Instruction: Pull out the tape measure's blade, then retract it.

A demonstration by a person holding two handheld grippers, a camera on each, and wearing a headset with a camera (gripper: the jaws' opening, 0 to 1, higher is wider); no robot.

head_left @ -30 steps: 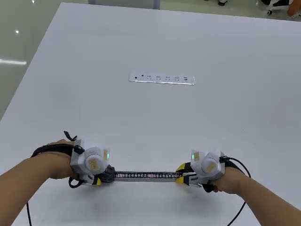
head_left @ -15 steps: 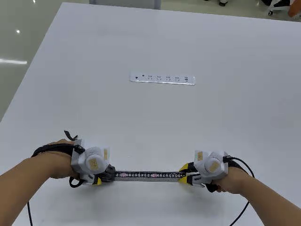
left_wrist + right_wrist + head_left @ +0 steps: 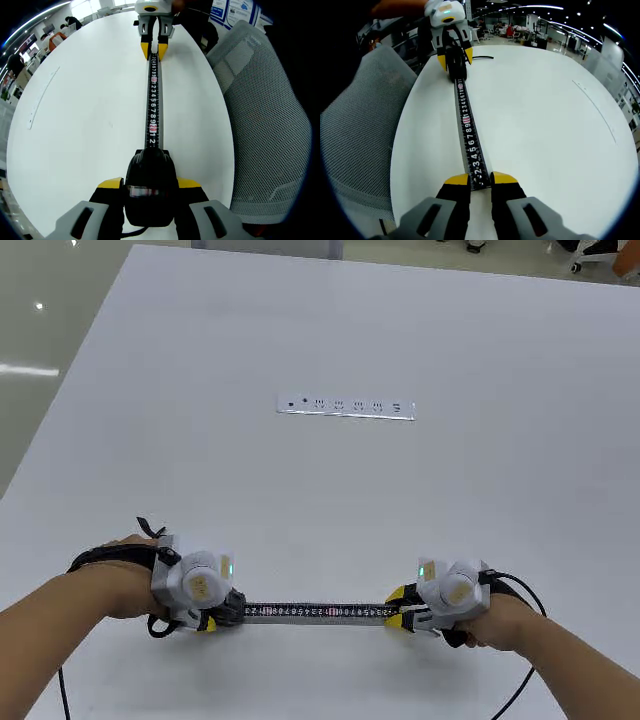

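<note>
- At the near left of the white table (image 3: 420, 500), the left gripper (image 3: 216, 619) has its yellow-tipped fingers pinching the black tape measure case (image 3: 232, 609).
- From the case, the blade (image 3: 320, 612) lies drawn out flat along the table, numbers facing up, bridging both grippers.
- Farther back, near the table's middle, a white power strip (image 3: 345, 407) lies well apart from them.
- At the near right, the right gripper (image 3: 399, 608) has its fingers pinching the blade's end.
</note>
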